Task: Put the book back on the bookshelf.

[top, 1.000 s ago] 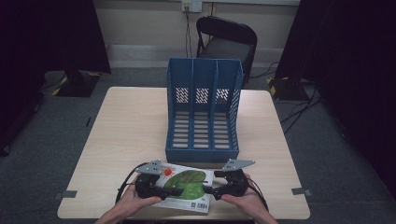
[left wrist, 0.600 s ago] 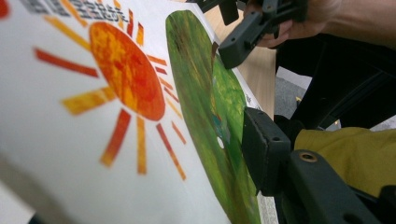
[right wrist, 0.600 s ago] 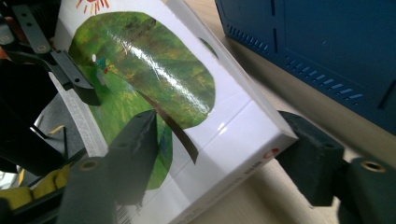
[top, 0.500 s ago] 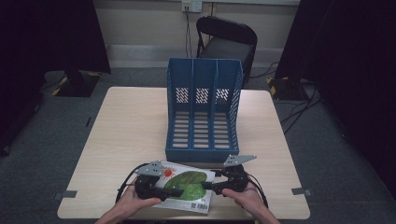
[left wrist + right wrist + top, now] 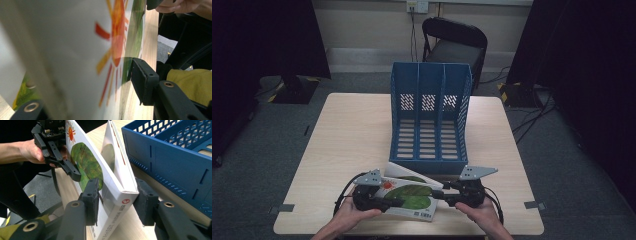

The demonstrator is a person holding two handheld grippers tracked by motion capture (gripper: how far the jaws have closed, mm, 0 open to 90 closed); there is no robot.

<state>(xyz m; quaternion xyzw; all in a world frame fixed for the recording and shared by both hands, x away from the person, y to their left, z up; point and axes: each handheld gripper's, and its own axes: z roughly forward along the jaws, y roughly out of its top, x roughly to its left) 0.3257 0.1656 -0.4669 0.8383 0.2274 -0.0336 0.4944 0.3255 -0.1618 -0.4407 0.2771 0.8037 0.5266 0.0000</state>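
A: On the desk (image 5: 347, 130), near its front edge and about midway along it: a picture book (image 5: 409, 197), white cover with a green shape and an orange sun.

B: Lying flat?

A: No. Tilted, spine side raised, as seen in the right gripper view. Pages fanned slightly apart at the far end.

B: Left gripper (image 5: 392, 202)?

A: Held in a hand (image 5: 354, 215) at the book's left end. Closed on the book; cover pressed right up against the camera in the left gripper view, one black pad (image 5: 143, 80) flat against the printed sun. Other jaw mostly hidden behind the cover.

B: Right gripper (image 5: 116, 200)?

A: Clamped across the book's corner by the spine, one pad (image 5: 91, 200) on the green cover, the other on the back board. Jaws about as wide apart as the book is thick. Right hand (image 5: 482, 215) around its body, at the front edge.

B: Anything else on the desk?

A: A blue file rack (image 5: 429, 120) with three compartments, slotted base and perforated back wall, standing just behind the book, around the middle of the desk. Beyond the far edge, a black chair (image 5: 454, 45) on the grey floor.
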